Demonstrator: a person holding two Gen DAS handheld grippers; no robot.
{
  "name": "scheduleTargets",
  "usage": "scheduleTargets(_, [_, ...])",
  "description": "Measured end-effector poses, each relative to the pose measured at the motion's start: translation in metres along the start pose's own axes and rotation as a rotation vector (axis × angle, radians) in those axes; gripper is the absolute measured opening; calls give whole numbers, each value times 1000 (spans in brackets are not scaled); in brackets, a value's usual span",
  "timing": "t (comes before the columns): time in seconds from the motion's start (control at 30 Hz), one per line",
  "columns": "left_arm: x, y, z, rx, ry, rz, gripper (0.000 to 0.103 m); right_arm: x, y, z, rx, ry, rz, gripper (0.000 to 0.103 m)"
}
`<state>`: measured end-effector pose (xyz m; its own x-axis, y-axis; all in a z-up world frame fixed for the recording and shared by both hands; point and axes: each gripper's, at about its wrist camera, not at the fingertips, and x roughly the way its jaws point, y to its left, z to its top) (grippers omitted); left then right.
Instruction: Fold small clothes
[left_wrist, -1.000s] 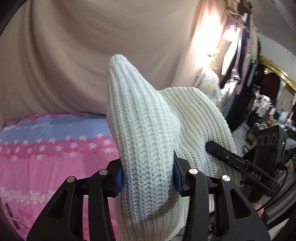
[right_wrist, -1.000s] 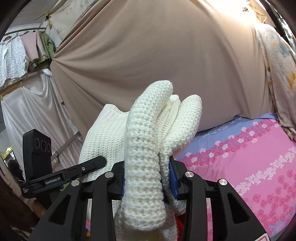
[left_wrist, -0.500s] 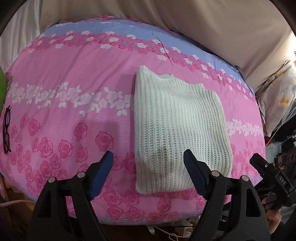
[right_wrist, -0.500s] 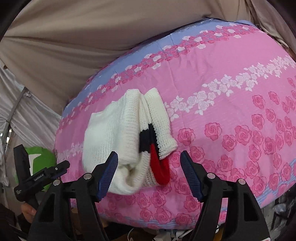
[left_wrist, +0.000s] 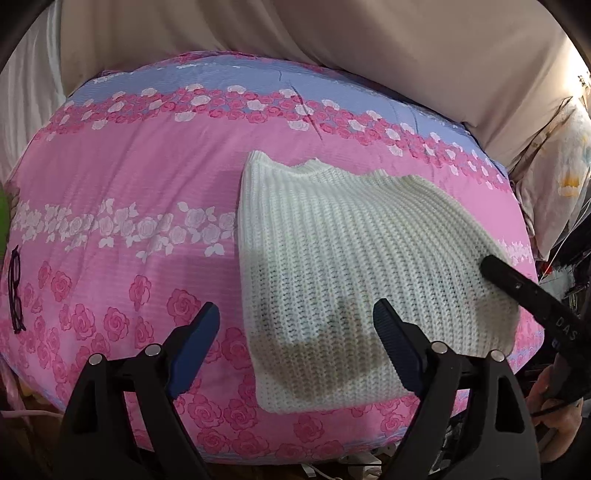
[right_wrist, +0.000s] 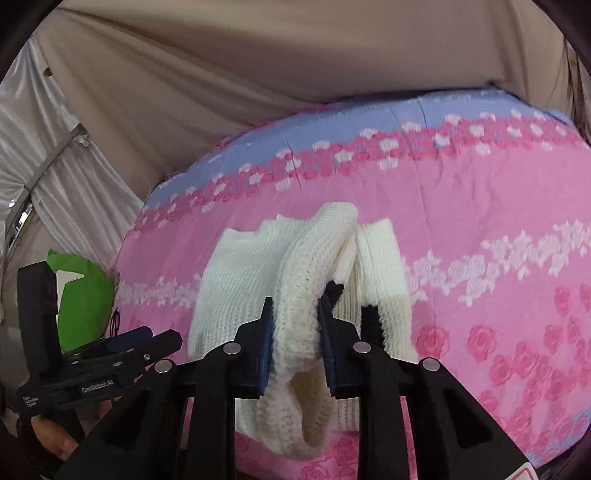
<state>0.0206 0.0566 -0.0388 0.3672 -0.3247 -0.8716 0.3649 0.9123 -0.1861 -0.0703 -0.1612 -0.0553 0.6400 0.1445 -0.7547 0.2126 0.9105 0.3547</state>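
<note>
The pink rose-print bed cover fills both views, its lavender band running along the far edge under a beige drape. On it lies the white knit sweater, already folded into a thick oblong; in the left wrist view it sits from the centre toward 4 o'clock, its near edge close to the bed's front edge.

In the right wrist view we see a rolled fold of that sweater rising toward 12 o'clock, with a black patch showing in the knit at about 3 o'clock of the fingers. Our right gripper is clenched on this fold, pads pressed into the knit from both sides. Our left gripper is released, jaws spread wide and empty, hovering over the sweater's near-left corner without touching it, as far as we can tell.

A green bag-like thing sits past the bed's left end, and a pair of glasses rests on the cover at 9 o'clock in the left view.

We judge the step in hand to be the last tidy fold on the right side. To do it well we should carry the pinched edge low across toward 9 o'clock, keeping the layers stacked so the loose knit does not sag open. The left gripper could press down at the corner to anchor the pile. The knit is stretchy and heavy, so a slow lay-down and a clean opening of the jaws should stop the fold springing back.
</note>
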Motion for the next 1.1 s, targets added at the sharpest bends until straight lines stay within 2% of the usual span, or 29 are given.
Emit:
scheduleTargets(0.07, [9,-2,-1,7,11,32,83,37,-27,-15,35,117,-72,21])
scheduleTargets(0.1, [12,-2,-1,10,14,43,83,64,-41,-27,53,224,-96,23])
scheduleTargets(0.13, [17,-2,-1,11,22,58,83,69,-49,-33,92,232,-63,26])
scheduleTargets(0.23, [25,0,-1,-2,48,78,83,44,-42,-22,101,173,-74,35])
scheduleTargets(0.33, [33,2,0,-13,55,100,83,26,-28,-3,47,104,-89,46])
scheduleTargets(0.37, [37,1,1,-14,66,108,83,26,-26,3,26,92,-101,46])
scheduleTargets(0.43, [42,1,2,-11,74,115,83,40,-22,14,-5,108,-105,46])
scheduleTargets(0.5, [45,-2,4,-4,75,123,83,70,-22,24,-17,180,-103,50])
scheduleTargets(0.53, [47,-3,5,0,77,127,83,87,-24,26,-9,217,-91,50])
scheduleTargets(0.57, [48,-4,6,1,80,133,83,94,-25,25,1,231,-75,42])
scheduleTargets(0.6, [47,-5,6,3,80,135,83,93,-26,28,17,219,-55,19])
scheduleTargets(0.63, [45,-7,8,3,71,134,83,82,-24,35,30,171,-37,17])
scheduleTargets(0.7, [41,-8,10,4,49,132,83,57,-18,46,18,71,-15,16])
scheduleTargets(0.77, [43,-9,12,7,44,135,83,54,-19,49,-17,37,-44,16])
scheduleTargets(0.8, [47,-9,13,8,50,140,83,71,-27,46,-29,87,-70,16])
scheduleTargets(0.83, [52,-10,13,10,62,148,83,95,-38,39,-29,184,-95,18])
scheduleTargets(0.87, [57,-10,12,14,70,154,83,111,-48,31,-5,248,-81,20])
scheduleTargets(0.93, [59,-12,12,19,82,171,83,94,-56,34,71,200,-45,28])
scheduleTargets(1.0, [54,-13,12,8,78,158,83,61,-50,38,86,132,-37,29])
scheduleTargets(1.1, [46,-16,8,4,78,149,83,19,-37,28,49,81,-37,29])
